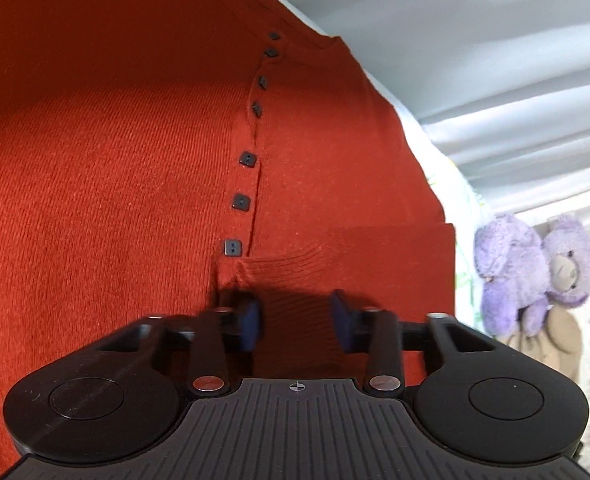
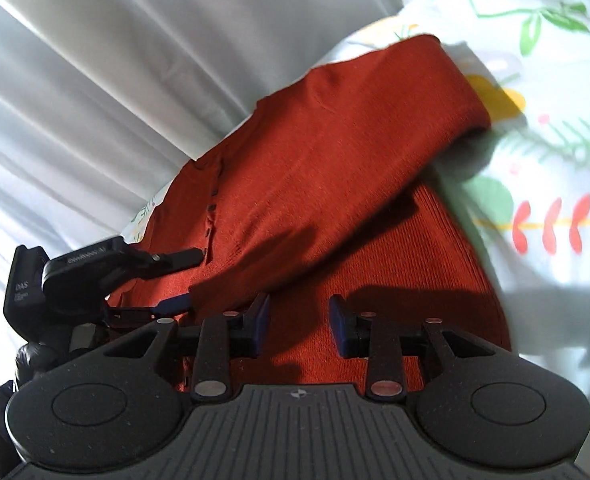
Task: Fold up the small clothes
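Both hand-held grippers hovered with fingers apart, empty, over the ribbed hem of the rust-red cardigan: left hand-held gripper point(image 1: 295, 318), right hand-held gripper point(image 2: 299, 320). The cardigan point(image 2: 335, 184) lay on a floral bed sheet point(image 2: 555, 168), one sleeve point(image 2: 395, 112) folded across toward two o'clock. Judged mid-fold; next, pinching the soft knit hem. Square dark buttons point(image 1: 241, 202) ran toward twelve; plush purple bears point(image 1: 535, 268) at three.
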Available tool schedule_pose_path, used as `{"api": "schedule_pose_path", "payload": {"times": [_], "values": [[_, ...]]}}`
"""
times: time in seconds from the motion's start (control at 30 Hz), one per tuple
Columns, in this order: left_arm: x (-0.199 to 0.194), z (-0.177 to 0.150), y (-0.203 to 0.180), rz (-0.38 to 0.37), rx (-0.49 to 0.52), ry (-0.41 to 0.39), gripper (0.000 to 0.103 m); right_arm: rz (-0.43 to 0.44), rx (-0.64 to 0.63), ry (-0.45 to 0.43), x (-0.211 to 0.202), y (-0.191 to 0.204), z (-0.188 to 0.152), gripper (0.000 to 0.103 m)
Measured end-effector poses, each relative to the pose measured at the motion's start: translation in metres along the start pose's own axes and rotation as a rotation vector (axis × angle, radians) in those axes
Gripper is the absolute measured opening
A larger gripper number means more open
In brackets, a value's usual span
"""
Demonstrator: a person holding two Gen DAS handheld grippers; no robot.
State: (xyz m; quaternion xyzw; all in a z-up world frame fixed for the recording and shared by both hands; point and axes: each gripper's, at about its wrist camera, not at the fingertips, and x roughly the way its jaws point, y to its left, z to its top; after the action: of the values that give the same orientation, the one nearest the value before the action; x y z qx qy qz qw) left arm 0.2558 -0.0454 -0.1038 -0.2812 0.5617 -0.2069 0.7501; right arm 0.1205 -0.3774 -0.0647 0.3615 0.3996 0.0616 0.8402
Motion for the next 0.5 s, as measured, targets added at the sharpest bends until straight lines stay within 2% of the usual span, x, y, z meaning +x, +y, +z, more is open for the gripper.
{"api": "schedule_pose_path", "payload": {"times": [0.03,0.1,0.17,0.3,0.37,0.47,0.5], "values": [[0.005,0.002,-0.003,0.010,0.012,0.010,0.004,0.000,0.003,0.003,0.000,0.000,-0.001,0.031],[0.011,0.003,-0.006,0.019,0.034,0.019,0.006,0.001,0.000,0.003,-0.001,0.001,-0.001,0.031],[0.007,0.006,-0.013,0.029,0.080,-0.009,0.006,-0.012,-0.009,-0.002,0.001,0.002,0.001,0.031],[-0.034,0.025,-0.026,0.024,0.167,-0.162,0.006,-0.042,-0.005,-0.012,0.005,0.000,0.006,0.031],[-0.056,0.036,-0.029,0.114,0.233,-0.249,0.006,-0.057,-0.010,-0.023,0.004,-0.003,0.009,0.031],[-0.070,0.048,-0.024,0.366,0.350,-0.348,0.006,-0.092,-0.026,-0.037,0.002,-0.003,0.010,0.031],[-0.068,0.051,-0.019,0.419,0.371,-0.354,0.006,-0.100,-0.031,-0.039,0.001,-0.003,0.010,0.030]]}}
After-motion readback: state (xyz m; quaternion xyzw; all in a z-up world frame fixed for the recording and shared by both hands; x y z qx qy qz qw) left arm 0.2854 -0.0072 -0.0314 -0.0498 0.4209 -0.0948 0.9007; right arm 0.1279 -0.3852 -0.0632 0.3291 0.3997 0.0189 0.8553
